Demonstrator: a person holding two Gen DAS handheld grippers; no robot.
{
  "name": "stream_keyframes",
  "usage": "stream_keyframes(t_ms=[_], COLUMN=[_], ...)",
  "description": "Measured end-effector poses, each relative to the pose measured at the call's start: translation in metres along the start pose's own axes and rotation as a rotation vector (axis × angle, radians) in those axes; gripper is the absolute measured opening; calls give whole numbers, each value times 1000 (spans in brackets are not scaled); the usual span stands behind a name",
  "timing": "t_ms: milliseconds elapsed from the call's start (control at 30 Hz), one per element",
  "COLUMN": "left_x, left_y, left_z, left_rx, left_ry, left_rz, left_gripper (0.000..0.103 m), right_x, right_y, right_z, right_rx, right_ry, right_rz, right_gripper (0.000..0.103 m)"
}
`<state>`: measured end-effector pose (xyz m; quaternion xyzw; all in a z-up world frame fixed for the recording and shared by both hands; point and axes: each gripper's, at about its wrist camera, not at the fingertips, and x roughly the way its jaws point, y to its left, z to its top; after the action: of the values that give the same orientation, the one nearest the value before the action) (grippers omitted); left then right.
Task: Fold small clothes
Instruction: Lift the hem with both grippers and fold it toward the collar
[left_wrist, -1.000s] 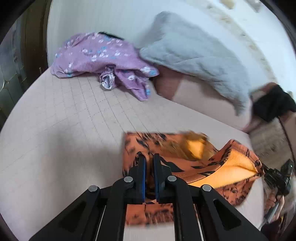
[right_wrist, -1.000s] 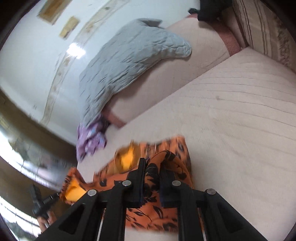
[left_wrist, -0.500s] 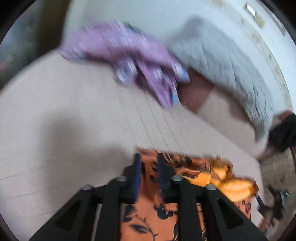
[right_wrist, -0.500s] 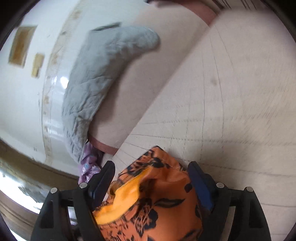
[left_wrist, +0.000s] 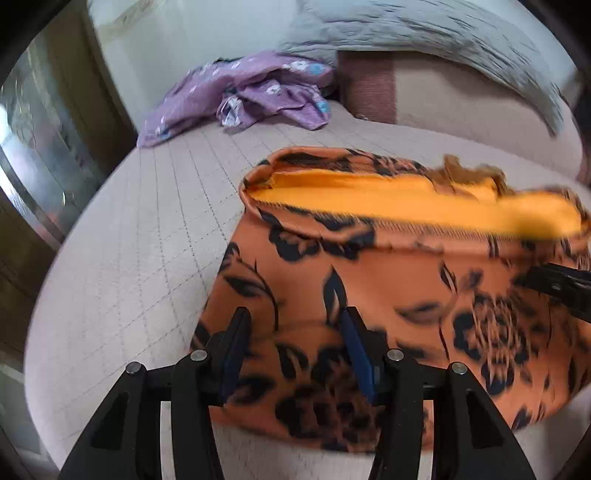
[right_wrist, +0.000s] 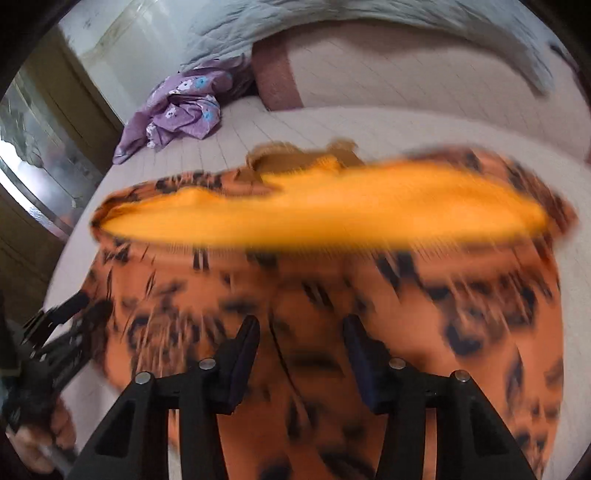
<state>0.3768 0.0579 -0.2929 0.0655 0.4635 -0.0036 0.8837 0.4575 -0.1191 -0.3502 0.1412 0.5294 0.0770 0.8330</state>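
An orange garment with black flower print (left_wrist: 388, 280) lies on the beige quilted bed, its yellow-orange inside showing along the far edge; it fills the right wrist view (right_wrist: 332, 295) too, blurred. My left gripper (left_wrist: 293, 332) is open, its jaws apart over the garment's near left part. My right gripper (right_wrist: 301, 341) is open over the garment's near middle. The right gripper's black tip (left_wrist: 557, 286) shows at the right of the left view; the left gripper (right_wrist: 62, 332) shows at the left of the right view.
A crumpled purple flowered garment (left_wrist: 251, 92) lies at the far left of the bed (left_wrist: 140, 229). A grey quilted pillow (left_wrist: 424, 33) rests on a beige bolster at the back. A dark wooden frame and glass stand at the left.
Both grippers let go of the orange garment and opened. The garment now lies spread on the bed, and both cameras swung round above it.
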Motion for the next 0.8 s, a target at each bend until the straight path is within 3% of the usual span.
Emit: stream_keyframes(t_ms=[67,200,333,500,633,733,800], left_x=[5,14,25,4,-4,-11,-7], left_y=[6,18,36,33,30,25,15], left_z=[15,38,51,49,39,25,15], left_rx=[-15,5,-92,-88,-102,-76,-1], left_ry=[-22,-129,-105,-153,-89,-103,-87], left_rz=[-26,15,-48,-34,-3,10,50], left_gripper=[52,52,52,53,60,60,66], right_x=[17,35,13,-34,-88,-116,-110], right_y=[-2,-15,-28,-45,-80,-104,-116], right_z=[24,75,77,36,-24,-65,-86], right_rx=[33,167,253,213,267,313,338], right_ry=[-25,-136,-225,-245,-212,-239,-148], right_rz=[-7,30,70,55,54,98,56], right_gripper=[50,50,50,50,51,51,51])
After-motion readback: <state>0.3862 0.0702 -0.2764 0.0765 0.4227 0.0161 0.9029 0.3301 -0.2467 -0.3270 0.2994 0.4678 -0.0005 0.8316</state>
